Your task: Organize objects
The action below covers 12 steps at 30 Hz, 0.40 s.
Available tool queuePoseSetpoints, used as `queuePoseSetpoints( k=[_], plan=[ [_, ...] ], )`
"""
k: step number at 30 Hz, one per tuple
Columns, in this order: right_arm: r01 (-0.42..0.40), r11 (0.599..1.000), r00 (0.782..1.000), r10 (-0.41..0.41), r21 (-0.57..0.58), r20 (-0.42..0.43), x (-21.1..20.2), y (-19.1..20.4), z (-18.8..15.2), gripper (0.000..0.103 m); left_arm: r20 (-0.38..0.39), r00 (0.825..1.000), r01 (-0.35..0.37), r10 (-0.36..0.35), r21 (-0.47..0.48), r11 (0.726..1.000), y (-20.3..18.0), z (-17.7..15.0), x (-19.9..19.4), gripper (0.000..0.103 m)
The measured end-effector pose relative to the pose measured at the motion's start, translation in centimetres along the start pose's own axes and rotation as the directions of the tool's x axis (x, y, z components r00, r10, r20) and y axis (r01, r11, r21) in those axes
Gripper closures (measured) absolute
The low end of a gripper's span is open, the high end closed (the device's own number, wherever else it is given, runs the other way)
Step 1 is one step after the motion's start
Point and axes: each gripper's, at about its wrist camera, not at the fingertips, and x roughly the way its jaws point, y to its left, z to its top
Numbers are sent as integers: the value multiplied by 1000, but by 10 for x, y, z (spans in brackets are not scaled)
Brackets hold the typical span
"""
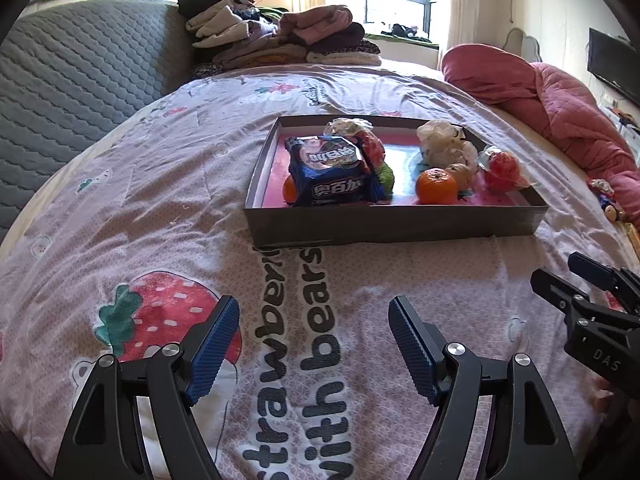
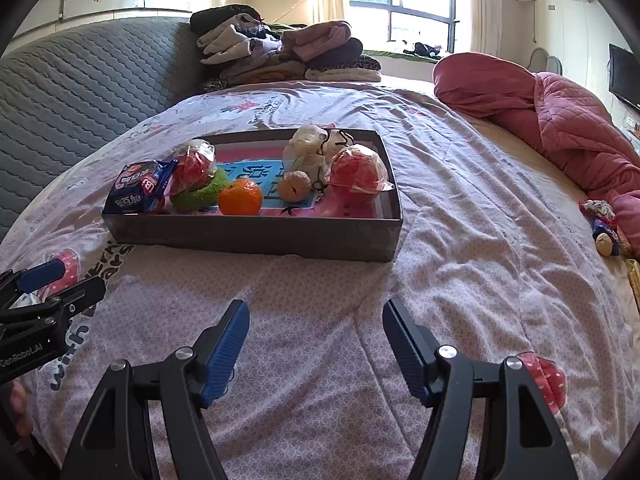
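Note:
A shallow dark box (image 1: 384, 226) (image 2: 256, 236) lies on the bedspread ahead of both grippers. Inside it are a blue snack packet (image 1: 332, 178) (image 2: 138, 190), an orange (image 1: 436, 186) (image 2: 240, 197), a green ring (image 2: 198, 196), red items wrapped in clear plastic (image 1: 504, 166) (image 2: 356, 176), a small tan fruit (image 2: 294, 186) and white bundles (image 1: 444, 142) (image 2: 310, 142). My left gripper (image 1: 314, 342) hovers open and empty over the printed lettering. Just as wide stand the jaws of my right gripper (image 2: 316, 344), with nothing between them, short of the box's near wall.
Folded clothes (image 1: 276, 36) are stacked at the bed's head beside a grey quilted headboard (image 1: 72, 92). A pink quilt (image 2: 560, 120) is bunched at the right, with a small doll (image 2: 602, 226) below it. A window and a wall screen lie beyond.

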Motion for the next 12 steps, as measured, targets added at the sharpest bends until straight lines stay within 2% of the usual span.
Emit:
queuePoseSetpoints(
  k=[5, 8, 12],
  plan=[
    [3, 1000, 1000, -3, -6, -6, 3, 1, -1, 34, 20, 1000, 22, -22, 1, 1000, 0, 2, -1, 25],
    [2, 1000, 1000, -3, -8, -14, 5, 2, -2, 34, 6, 999, 47, -47, -9, 999, 1, 2, 2, 25],
    [2, 1000, 1000, -2, -7, -19, 6, 1, -2, 34, -12, 1000, 27, -27, -10, 1000, 3, 0, 7, 25]
  ],
)
